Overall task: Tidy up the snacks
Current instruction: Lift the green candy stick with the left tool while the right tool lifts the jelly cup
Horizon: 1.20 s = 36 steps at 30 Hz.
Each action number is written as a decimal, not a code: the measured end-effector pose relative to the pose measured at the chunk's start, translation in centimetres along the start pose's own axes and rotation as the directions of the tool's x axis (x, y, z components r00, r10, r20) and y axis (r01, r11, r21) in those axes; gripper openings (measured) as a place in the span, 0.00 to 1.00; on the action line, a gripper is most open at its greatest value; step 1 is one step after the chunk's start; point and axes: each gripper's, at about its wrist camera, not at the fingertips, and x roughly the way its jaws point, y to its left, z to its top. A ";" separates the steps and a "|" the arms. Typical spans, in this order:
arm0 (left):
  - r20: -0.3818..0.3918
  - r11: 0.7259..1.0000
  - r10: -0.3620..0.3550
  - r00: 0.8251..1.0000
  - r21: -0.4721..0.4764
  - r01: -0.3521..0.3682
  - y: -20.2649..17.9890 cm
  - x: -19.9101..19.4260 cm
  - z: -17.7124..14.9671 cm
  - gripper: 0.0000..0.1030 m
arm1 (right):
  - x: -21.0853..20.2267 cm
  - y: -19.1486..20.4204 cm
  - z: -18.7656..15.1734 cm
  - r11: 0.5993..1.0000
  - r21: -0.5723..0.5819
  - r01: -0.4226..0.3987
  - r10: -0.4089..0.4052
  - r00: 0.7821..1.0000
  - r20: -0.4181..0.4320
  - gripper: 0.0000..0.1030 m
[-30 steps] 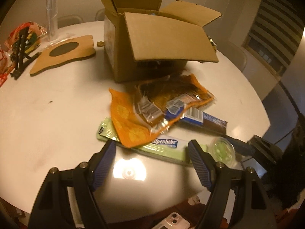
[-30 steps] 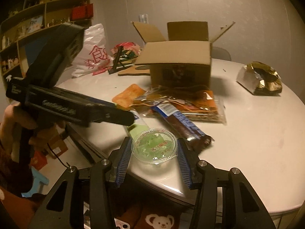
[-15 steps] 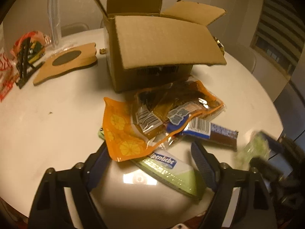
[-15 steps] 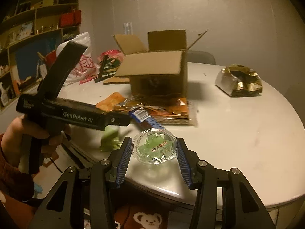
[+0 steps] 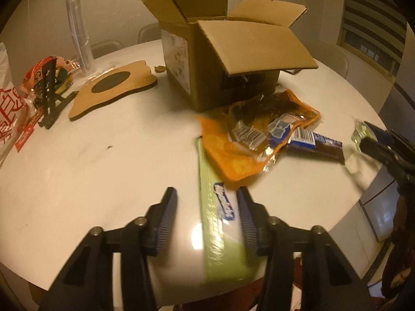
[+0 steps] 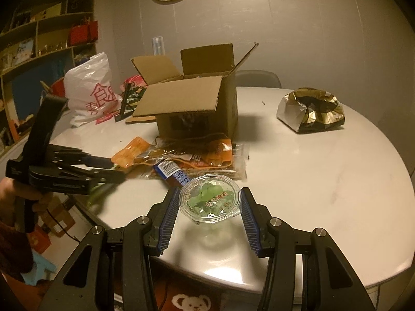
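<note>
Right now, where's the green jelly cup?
The green jelly cup sits between the right tool's fingers, above the table's near edge, just in front of the blue-wrapped chocolate bar.

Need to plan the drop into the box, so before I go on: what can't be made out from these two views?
- Box interior: both views, hidden by its front flap and walls.
- Candy pack under the left gripper: left view, motion blur; whether the pads touch it is unclear; far end under the orange bag.
- Jelly cup in the right gripper: label print too small.
- Chocolate bar: right view, partly behind the cup.
</note>
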 end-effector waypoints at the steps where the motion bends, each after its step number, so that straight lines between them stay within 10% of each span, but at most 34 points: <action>1: 0.002 1.000 -0.006 1.000 0.008 0.006 0.1 -0.1 -0.2 0.32 | 0.0 0.0 0.1 1.000 0.001 0.003 -0.003 1.000 0.001 0.42; 22: 0.115 0.992 0.090 0.989 -0.097 -0.079 6.6 -5.4 -0.4 0.23 | -0.7 -1.6 3.1 1.000 -0.004 0.031 -0.031 0.998 0.047 0.42; 36: 0.376 0.994 0.102 0.921 -0.011 -0.105 5.8 -13.7 7.7 0.23 | -2.0 1.6 13.3 0.980 -0.195 -0.028 0.068 0.977 0.201 0.42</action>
